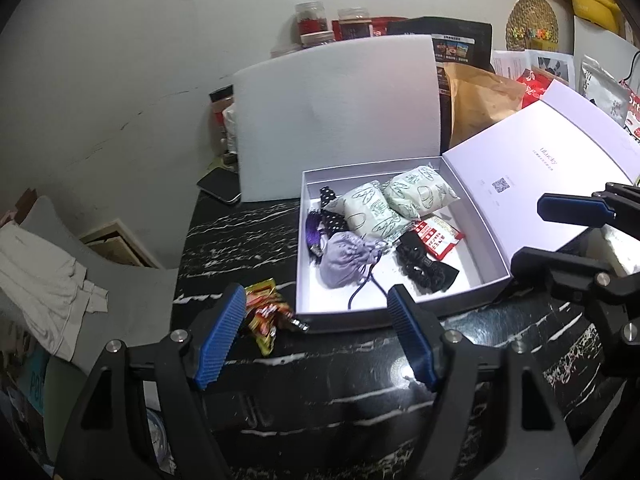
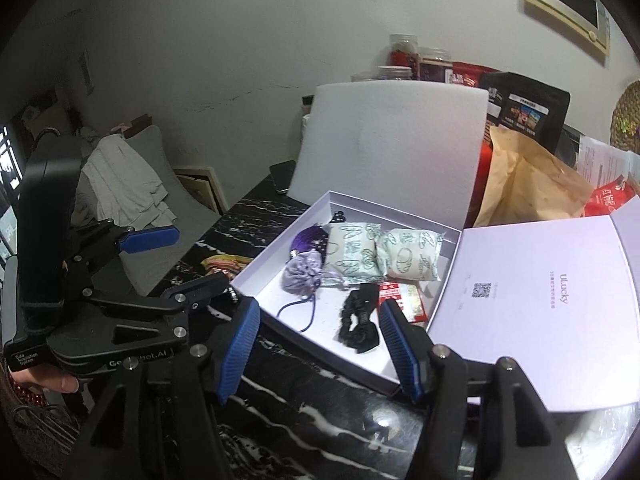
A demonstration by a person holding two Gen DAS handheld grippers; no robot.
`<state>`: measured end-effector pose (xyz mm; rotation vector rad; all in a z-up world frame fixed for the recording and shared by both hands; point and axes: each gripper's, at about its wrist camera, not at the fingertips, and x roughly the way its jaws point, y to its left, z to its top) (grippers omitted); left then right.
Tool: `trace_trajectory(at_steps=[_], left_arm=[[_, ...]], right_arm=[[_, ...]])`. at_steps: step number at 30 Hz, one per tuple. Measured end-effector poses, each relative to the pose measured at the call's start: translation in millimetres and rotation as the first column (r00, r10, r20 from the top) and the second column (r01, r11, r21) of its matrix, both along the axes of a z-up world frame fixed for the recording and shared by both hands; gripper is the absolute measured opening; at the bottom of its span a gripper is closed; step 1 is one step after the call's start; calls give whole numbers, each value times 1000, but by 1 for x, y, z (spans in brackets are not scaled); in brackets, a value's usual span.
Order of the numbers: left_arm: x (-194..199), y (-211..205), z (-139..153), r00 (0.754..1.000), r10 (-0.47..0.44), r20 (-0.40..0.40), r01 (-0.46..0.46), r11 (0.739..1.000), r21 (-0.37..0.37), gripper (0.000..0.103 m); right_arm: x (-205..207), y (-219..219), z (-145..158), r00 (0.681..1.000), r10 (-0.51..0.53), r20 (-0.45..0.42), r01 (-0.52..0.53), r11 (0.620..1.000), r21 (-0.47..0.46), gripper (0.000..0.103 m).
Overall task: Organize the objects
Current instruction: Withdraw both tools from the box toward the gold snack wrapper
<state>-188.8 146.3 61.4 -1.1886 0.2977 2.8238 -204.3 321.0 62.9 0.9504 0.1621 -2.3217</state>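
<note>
An open white box (image 1: 301,240) lies on the black marble table (image 1: 240,240), its lid (image 1: 540,168) folded back to the right. Inside are two green-patterned packets (image 1: 368,208), a lavender drawstring pouch (image 1: 344,260), a black scrunchie (image 1: 424,264), a red packet (image 1: 436,236) and a purple tassel (image 1: 314,228). A yellow-red snack packet (image 1: 264,312) lies on the table left of the box. My left gripper (image 1: 315,289) hovers open over the box's near left corner, holding nothing. My right gripper (image 2: 319,305) hangs open and empty above the box's near edge.
A white foam board (image 1: 336,112) leans behind the box, with a phone (image 1: 218,188) at its foot. Jars (image 1: 310,20), a brown paper bag (image 1: 480,100) and snack bags crowd the back. A grey cushion with white cloth (image 1: 40,272) sits left of the table.
</note>
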Motion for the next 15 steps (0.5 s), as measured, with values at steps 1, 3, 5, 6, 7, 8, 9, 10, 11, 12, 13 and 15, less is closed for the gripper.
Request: trace_trajectory(at_steps=[1, 3, 5, 6, 7, 8, 9, 10, 11, 12, 13, 15], left_arm=[[4, -2, 1, 1000, 4, -2, -4, 1000, 2, 74], [14, -6, 4, 1000, 11, -8, -11, 1000, 6, 75], [24, -10, 6, 1000, 20, -12, -20, 1000, 5, 76], [29, -12, 6, 1000, 25, -13, -25, 1000, 4, 77], [34, -14, 7, 999, 30, -14, -30, 1000, 5, 77], [40, -17, 7, 999, 36, -15, -36, 999, 7, 77], [44, -19, 8, 999, 41, -15, -41, 999, 8, 77], [49, -22, 8, 999, 49, -15, -49, 999, 9, 77], [54, -24, 8, 998, 56, -15, -56, 998, 10, 77], [59, -27, 7, 998, 64, -15, -64, 998, 10, 77], [63, -30, 7, 997, 71, -14, -71, 997, 10, 77], [73, -37, 5, 996, 92, -10, -92, 996, 12, 77]], right_arm=[[4, -1, 1, 1000, 5, -3, -5, 1000, 0, 63], [12, -5, 2, 1000, 14, -8, -14, 1000, 0, 63], [19, -8, 3, 1000, 22, -14, -22, 1000, 3, 63], [23, -10, 3, 999, 30, -15, -30, 1000, 2, 63], [27, -13, 4, 999, 36, -15, -36, 999, 1, 63], [31, -15, 4, 999, 45, -16, -45, 999, 1, 63], [35, -17, 3, 999, 51, -17, -51, 999, 1, 63], [38, -19, 3, 998, 56, -17, -56, 998, 0, 63], [43, -22, 3, 998, 65, -16, -65, 998, 1, 63], [46, -24, 2, 997, 70, -17, -70, 998, 1, 63], [49, -26, 1, 997, 76, -18, -76, 997, 1, 63], [58, -31, 0, 995, 93, -20, -93, 996, 3, 63]])
